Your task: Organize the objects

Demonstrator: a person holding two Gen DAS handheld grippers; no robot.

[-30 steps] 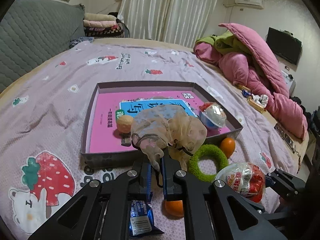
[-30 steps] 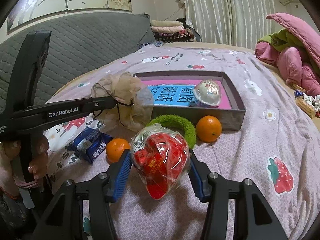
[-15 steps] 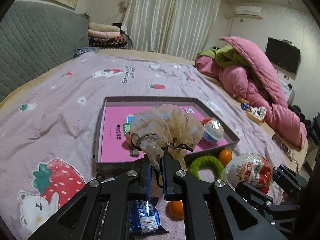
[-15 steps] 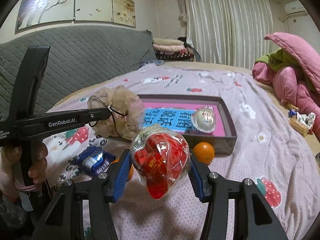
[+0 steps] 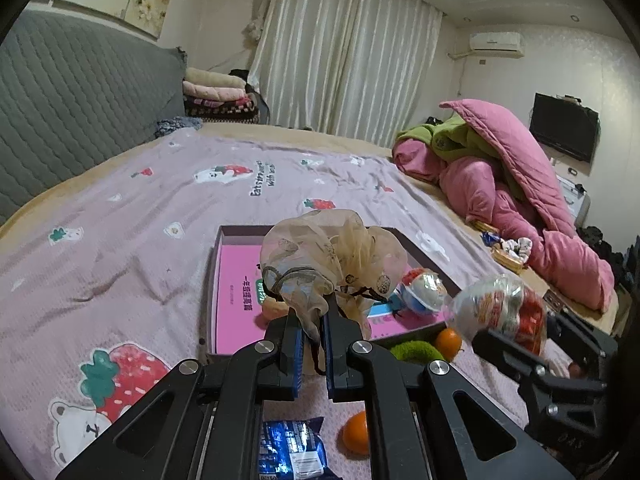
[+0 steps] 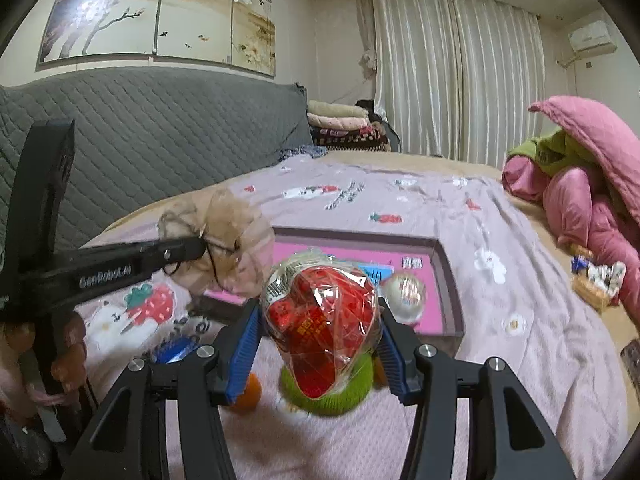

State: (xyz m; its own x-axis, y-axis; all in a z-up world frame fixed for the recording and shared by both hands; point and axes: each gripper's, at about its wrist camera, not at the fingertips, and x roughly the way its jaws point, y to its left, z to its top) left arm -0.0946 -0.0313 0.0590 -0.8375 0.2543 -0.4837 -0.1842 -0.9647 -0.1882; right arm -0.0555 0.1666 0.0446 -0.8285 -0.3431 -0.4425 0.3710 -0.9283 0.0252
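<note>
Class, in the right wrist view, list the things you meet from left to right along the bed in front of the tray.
Blue snack packet → small orange fruit → fuzzy green ring, partly hidden behind the held red wrapped package.

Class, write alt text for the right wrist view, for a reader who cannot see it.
The right gripper clamps a red plastic-wrapped snack above a bed with a pink-lined tray. At left, the left gripper holds a beige mesh pouch. A green ring lies below.

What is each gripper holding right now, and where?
Left gripper: beige mesh pouch, pinched at its gathered drawstring neck. Right gripper: red plastic-wrapped packet, clamped across its sides.
</note>
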